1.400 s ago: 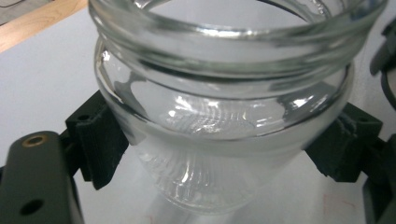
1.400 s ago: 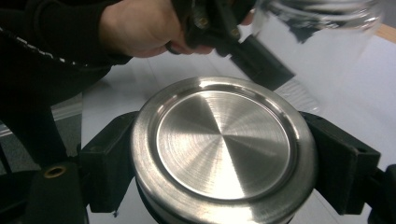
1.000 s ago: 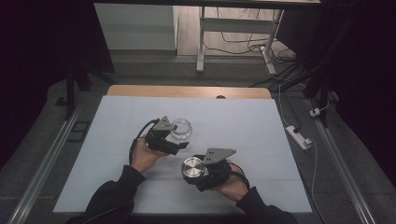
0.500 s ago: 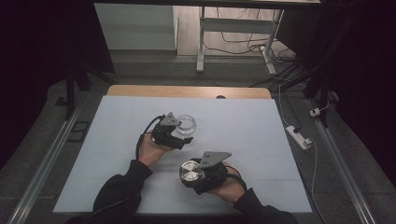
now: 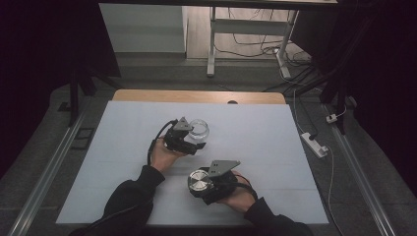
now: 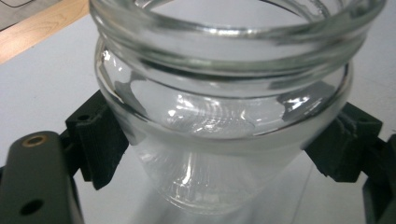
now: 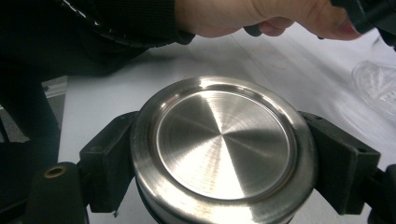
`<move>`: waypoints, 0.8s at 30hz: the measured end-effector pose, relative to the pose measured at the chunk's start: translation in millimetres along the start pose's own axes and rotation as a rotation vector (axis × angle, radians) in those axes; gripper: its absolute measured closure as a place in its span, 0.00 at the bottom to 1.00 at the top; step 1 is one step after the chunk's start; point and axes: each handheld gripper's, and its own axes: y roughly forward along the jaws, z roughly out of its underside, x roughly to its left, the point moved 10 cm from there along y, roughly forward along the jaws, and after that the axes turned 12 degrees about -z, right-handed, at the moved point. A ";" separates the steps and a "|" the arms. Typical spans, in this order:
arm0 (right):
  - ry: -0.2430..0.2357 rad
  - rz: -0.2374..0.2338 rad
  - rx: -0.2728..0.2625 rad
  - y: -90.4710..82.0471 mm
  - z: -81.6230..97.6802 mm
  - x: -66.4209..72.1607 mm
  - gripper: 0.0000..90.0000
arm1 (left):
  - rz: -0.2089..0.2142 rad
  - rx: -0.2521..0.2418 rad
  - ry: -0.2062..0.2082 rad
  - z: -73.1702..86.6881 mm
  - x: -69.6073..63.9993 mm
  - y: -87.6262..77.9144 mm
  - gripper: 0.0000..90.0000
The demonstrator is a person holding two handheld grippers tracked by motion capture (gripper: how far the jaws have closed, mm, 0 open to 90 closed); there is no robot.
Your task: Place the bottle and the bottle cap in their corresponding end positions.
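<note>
Left gripper (image 5: 195, 145) clamped on jar (image 5: 198, 129), threaded rim plain in its own view, right gripper (image 5: 195, 186) at 5 o'clock clamping lid (image 5: 198, 181), brushed face close up, no writing legible.

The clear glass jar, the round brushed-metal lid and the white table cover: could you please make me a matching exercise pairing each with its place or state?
Things:
1. clear glass jar
2. round brushed-metal lid
3. white table cover
4. wooden table edge

Descriptions:
A. clamped in the right gripper
B. bare strip at the far side
C. clamped in the left gripper, mouth open
D. spread under both hands

Pairs: 1-C, 2-A, 3-D, 4-B
</note>
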 end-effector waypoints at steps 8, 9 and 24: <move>-0.008 0.003 0.027 8.2 7.0 -5.1 0.21 | -0.011 -0.001 -0.012 1.6 5.5 7.8 0.18; -0.005 0.002 0.029 9.1 7.9 -5.6 0.21 | -0.014 -0.004 -0.010 1.3 6.3 8.8 0.18; 0.031 0.011 0.099 21.7 24.2 -14.1 0.21 | -0.029 0.001 -0.012 3.4 8.7 19.2 0.18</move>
